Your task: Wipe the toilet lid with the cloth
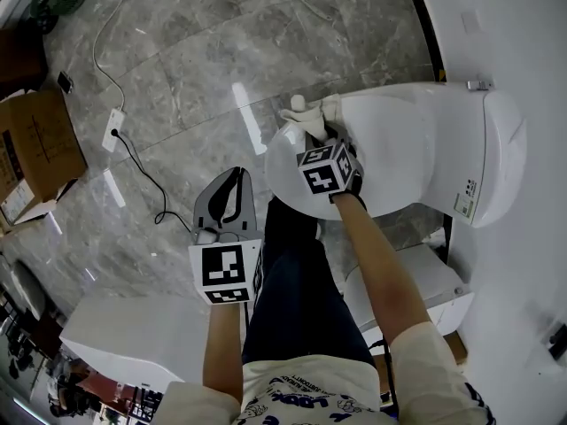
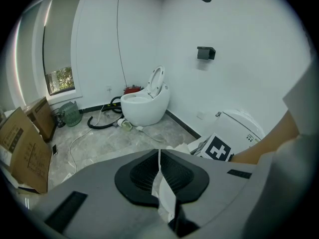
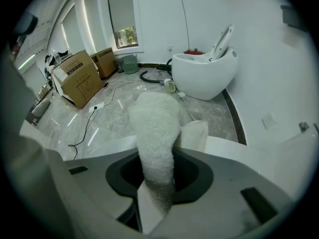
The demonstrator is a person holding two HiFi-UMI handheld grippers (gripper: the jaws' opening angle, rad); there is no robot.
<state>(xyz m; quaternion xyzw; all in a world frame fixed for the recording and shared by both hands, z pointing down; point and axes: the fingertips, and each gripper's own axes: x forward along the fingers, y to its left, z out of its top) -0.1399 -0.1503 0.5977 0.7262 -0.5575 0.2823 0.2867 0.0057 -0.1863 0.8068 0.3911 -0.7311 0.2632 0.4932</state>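
The white toilet [image 1: 416, 162] stands against the right wall with its lid [image 1: 385, 153] down. My right gripper [image 1: 321, 135] hovers over the lid's front edge, shut on a fluffy white cloth [image 1: 306, 113] that sticks out past the jaws. In the right gripper view the cloth [image 3: 154, 123] hangs out from between the jaws of the right gripper [image 3: 157, 161], over the lid's white rim [image 3: 234, 151]. My left gripper [image 1: 230, 180] is held out over the floor left of the toilet, shut on nothing. In its own view the left gripper [image 2: 159, 156] has its pads together.
A second, egg-shaped toilet [image 2: 145, 103] with raised seat stands by the far wall, hoses beside it. Cardboard boxes [image 1: 35, 149] sit at left. A power strip with cable [image 1: 115, 129] lies on the marble floor. A white block [image 1: 124, 330] is near my left leg [image 1: 297, 290].
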